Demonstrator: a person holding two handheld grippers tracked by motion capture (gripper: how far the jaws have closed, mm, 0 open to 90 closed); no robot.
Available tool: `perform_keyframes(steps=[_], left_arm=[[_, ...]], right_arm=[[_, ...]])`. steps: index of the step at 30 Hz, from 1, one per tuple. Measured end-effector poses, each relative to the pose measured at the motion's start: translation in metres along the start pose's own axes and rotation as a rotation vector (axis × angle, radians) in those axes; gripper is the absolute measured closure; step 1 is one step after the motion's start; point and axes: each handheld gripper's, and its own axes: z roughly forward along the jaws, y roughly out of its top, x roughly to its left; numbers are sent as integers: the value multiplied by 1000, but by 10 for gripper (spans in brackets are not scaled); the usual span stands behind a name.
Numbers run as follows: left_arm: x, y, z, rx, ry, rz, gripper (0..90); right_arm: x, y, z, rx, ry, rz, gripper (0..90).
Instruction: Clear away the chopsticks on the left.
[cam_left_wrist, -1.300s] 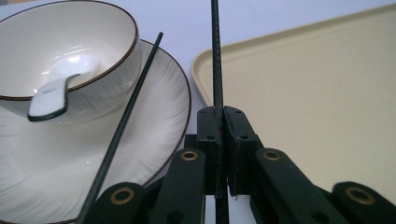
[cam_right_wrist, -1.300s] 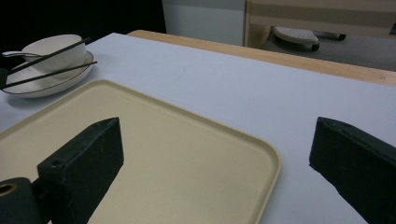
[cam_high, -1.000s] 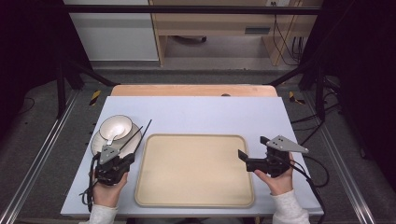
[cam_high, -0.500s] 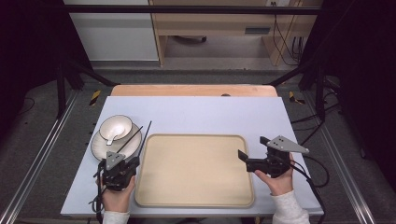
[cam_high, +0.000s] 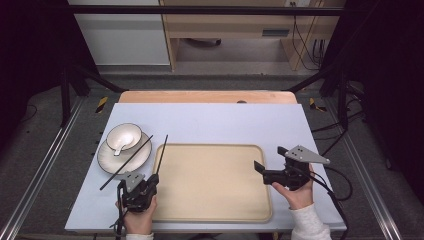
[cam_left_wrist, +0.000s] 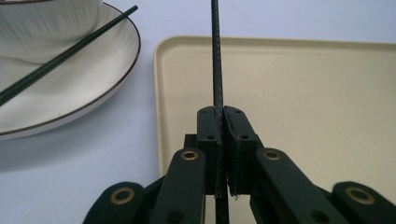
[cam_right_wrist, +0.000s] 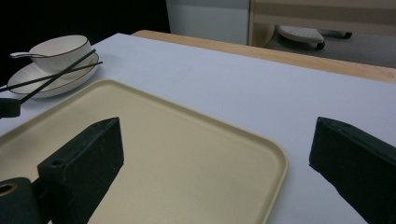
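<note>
At the left edge of the tray (cam_high: 210, 182), a chopstick (cam_left_wrist: 217, 70) is clamped between the jaws of the left gripper (cam_high: 142, 187), which are pressed together on its near end. It is held by that end so that the long shaft points away from the hand along the tray's left rim, probably for being carried onto the tray. This chopstick is seen as thin, dark and straight, with a finely textured, matt surface. A second chopstick (cam_high: 126, 162) is left lying slantwise across the plate (cam_high: 112, 162) to the left of the tray, beside a bowl (cam_high: 124, 136) with a spoon (cam_high: 119, 148) in it. Over the tray's right edge, the right gripper (cam_high: 267, 172) is held with its jaws wide apart and nothing between them, apparently kept waiting above the surface (cam_high: 210, 120).
</note>
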Motion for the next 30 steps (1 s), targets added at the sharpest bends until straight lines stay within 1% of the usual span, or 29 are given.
perform_keyframes(steps=[4,5,8,13,15,19,30], left_arm=[[-1,-5,5,13,7,-5,851],[-1,-7,6,17,7,-12,851],[1,-13,11,34,19,-14,851],[1,-18,14,49,23,-18,851],[0,-20,16,68,38,-8,851],[1,-22,17,88,46,-17,850],[-1,-22,18,92,53,-5,846]], right_arm=[[0,0,1,1,2,-7,33],[0,0,1,1,2,-7,33],[0,-1,2,10,0,-4,33],[0,-1,3,10,-3,-7,34],[1,-1,3,10,-3,-7,34],[1,-2,4,11,-1,-9,34],[1,-2,4,15,-1,-5,34]])
